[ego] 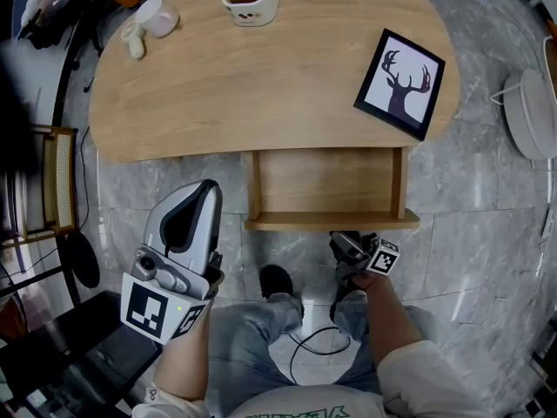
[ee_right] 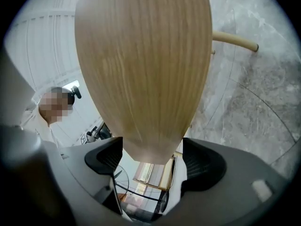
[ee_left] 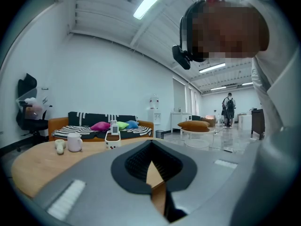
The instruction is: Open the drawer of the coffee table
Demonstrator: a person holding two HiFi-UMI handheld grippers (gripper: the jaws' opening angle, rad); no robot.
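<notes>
From the head camera, shows the coffee table (ego: 261, 85) ahead of both claws, its drawer (ego: 326, 181) standing well out toward the person. Finds the right claw (ego: 346, 244) just on the person's side of the drawer's front board, marker cube at its right. Finds the left claw (ego: 205, 190) off to the left of the right claw, apart from the drawer and near the table's edge. Places a framed deer picture (ego: 400, 84) on the tabletop ahead of the right claw. Adds a white holder (ego: 252, 3) at the far edge and a pale mug (ego: 159, 16) far ahead of the left claw.

From the left claw (ee_left: 150, 147), looks level across the coffee table (ee_left: 42, 166). Shows the pads closed tip to tip with nothing held. Puts the mug (ee_left: 74, 142) and the holder (ee_left: 113, 140) ahead and to the left, a sofa (ee_left: 101, 126) beyond them.

From the right claw (ee_right: 153, 158), looks along a pale wooden board of the drawer (ee_right: 141, 69) that fills the middle. Shows the jaws set apart with the board's near end between the pads (ee_right: 106, 157), seemingly clamped on it, though the wide lens makes contact hard to confirm. Leaves grey marble floor (ee_right: 249, 107) to the right of the claw.
</notes>
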